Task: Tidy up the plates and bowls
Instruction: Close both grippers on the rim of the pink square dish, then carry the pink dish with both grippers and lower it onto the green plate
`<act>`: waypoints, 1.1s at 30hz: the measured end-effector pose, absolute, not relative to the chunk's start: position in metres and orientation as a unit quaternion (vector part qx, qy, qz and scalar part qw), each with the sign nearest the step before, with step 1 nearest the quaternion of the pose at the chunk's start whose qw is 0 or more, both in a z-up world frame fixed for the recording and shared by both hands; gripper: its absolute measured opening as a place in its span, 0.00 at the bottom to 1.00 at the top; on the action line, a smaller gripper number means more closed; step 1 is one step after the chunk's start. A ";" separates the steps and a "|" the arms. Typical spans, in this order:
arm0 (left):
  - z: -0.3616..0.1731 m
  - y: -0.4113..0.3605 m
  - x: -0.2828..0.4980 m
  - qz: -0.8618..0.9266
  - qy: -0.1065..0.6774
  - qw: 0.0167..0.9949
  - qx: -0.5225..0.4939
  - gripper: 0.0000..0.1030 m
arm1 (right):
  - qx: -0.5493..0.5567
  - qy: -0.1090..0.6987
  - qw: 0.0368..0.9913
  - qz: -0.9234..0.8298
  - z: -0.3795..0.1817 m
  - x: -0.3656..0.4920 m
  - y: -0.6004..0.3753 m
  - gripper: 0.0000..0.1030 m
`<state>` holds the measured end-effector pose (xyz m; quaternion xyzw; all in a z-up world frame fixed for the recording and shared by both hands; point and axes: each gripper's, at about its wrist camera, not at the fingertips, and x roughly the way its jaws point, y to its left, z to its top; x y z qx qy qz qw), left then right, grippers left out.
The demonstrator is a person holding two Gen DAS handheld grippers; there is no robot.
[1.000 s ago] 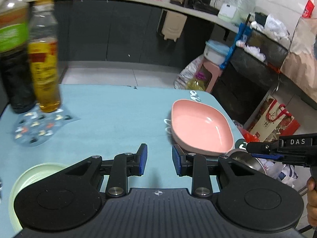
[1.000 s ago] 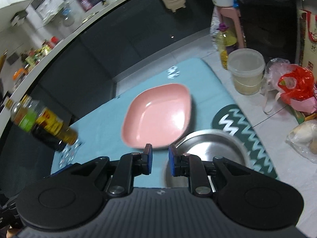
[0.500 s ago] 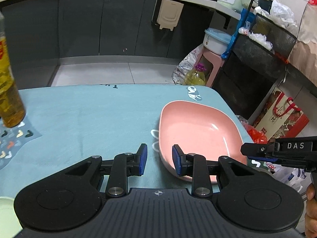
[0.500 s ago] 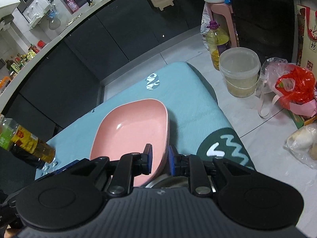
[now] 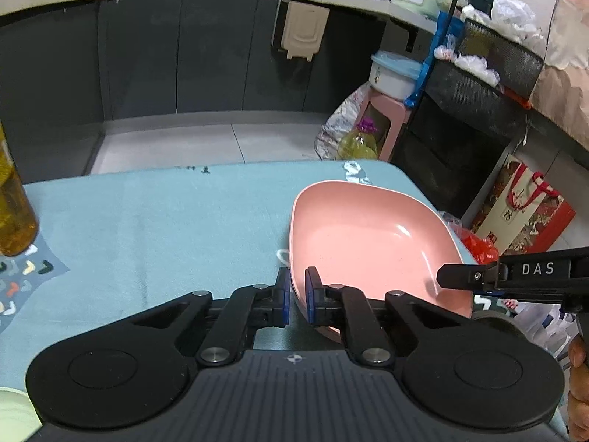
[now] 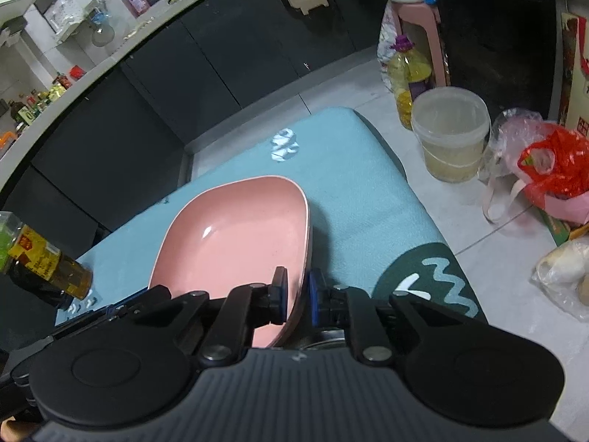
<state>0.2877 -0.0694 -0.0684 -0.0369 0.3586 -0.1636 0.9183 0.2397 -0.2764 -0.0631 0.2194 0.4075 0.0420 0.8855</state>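
A pink squarish plate (image 5: 371, 243) lies on the blue tablecloth at the table's right end; it also shows in the right wrist view (image 6: 235, 243). My left gripper (image 5: 297, 300) straddles its near left rim, one blue pad on each side, closed on it. My right gripper (image 6: 296, 296) straddles the plate's near right rim the same way. The right gripper's side shows in the left wrist view (image 5: 515, 276). A steel bowl's rim (image 6: 324, 337) peeks out under the right gripper. A pale green bowl edge (image 5: 14, 412) sits bottom left.
An oil bottle (image 5: 14, 213) stands on a patterned mat at the left; it also shows beside a dark bottle in the right wrist view (image 6: 48, 269). A dark green mat (image 6: 430, 280) lies at the table's right corner. Buckets, bags and a pink stool (image 5: 386, 118) crowd the floor beyond.
Both grippers moved onto the pink plate: the left shifted right to its left rim and narrowed, the right shifted over the steel bowl to the right rim. The bottles slid out of the left view.
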 end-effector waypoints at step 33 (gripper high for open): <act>-0.038 0.111 0.122 -0.046 0.303 0.949 -0.071 0.10 | 0.122 0.459 0.860 0.188 -0.036 0.183 -0.106 0.11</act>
